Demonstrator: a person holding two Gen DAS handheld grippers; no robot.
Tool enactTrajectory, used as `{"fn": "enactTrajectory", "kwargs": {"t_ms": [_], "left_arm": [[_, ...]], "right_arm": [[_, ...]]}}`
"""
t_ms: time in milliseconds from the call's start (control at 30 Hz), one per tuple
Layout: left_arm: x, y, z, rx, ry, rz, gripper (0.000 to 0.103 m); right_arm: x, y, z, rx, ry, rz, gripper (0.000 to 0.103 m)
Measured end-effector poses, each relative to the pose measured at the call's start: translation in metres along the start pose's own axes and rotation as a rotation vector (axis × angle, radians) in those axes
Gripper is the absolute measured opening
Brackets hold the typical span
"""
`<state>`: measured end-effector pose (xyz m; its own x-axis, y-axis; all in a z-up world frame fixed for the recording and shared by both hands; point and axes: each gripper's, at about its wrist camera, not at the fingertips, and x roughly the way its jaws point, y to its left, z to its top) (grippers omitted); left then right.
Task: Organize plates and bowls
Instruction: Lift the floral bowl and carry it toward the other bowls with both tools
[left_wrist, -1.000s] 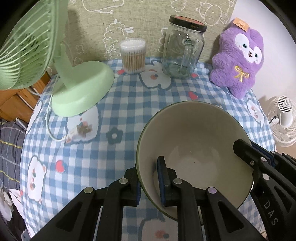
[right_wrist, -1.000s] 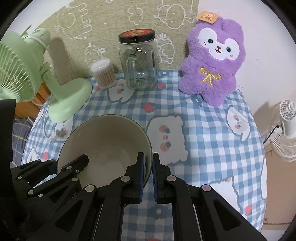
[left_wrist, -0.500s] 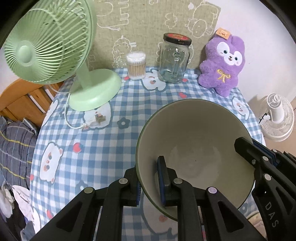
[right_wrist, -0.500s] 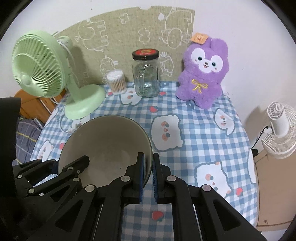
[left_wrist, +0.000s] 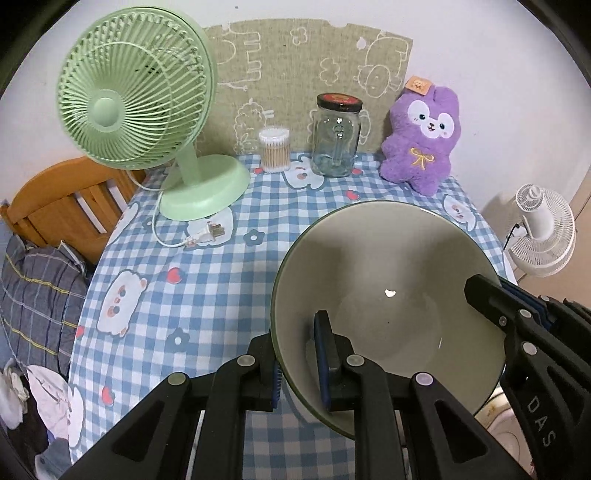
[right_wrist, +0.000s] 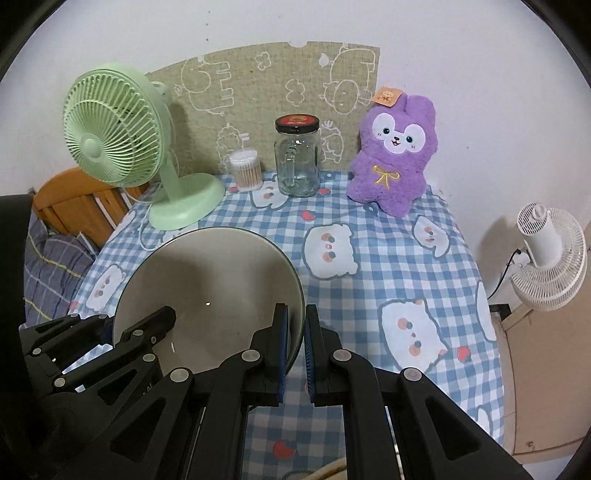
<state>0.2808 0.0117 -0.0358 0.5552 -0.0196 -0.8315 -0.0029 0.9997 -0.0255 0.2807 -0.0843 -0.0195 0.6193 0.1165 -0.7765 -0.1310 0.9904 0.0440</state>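
Observation:
A large bowl (left_wrist: 388, 280), grey-green inside with a dark rim, hangs in the air above the blue checked tablecloth (left_wrist: 207, 288). My left gripper (left_wrist: 299, 354) is shut on its left rim, one finger inside and one outside. My right gripper (right_wrist: 293, 343) is shut on its right rim, and the bowl (right_wrist: 207, 288) fills the lower left of the right wrist view. The right gripper's fingers (left_wrist: 491, 302) show at the bowl's right edge in the left wrist view. No plate is clearly in view.
At the back of the table stand a green desk fan (left_wrist: 147, 122), a tub of cotton swabs (left_wrist: 274, 149), a glass jar (left_wrist: 336, 136) with a black lid and a purple plush toy (left_wrist: 424, 136). A white fan (right_wrist: 546, 254) stands off the table to the right. A wooden chair (left_wrist: 66, 206) is at the left.
Both grippers have lifted the bowl up and back from the table. The fan, jar and plush now look smaller and farther away. The grip on both rims is the same.

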Motion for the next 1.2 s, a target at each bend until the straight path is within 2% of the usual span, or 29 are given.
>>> {"fn": "enactTrajectory", "kwargs": {"t_ms": [200, 900, 1200], "left_arm": [[-0.021, 0.001, -0.014, 0.011, -0.022, 0.019, 0.013], [-0.09, 0.017, -0.067, 0.012, -0.054, 0.01, 0.014], [-0.103, 0.028, -0.098, 0.007, -0.059, 0.034, 0.013]], "right_arm": [[-0.019, 0.007, -0.012, -0.011, -0.017, 0.008, 0.011], [-0.097, 0.037, -0.057, -0.045, -0.072, 0.008, 0.011], [-0.105, 0.051, -0.085, -0.059, -0.056, 0.034, 0.011]]}}
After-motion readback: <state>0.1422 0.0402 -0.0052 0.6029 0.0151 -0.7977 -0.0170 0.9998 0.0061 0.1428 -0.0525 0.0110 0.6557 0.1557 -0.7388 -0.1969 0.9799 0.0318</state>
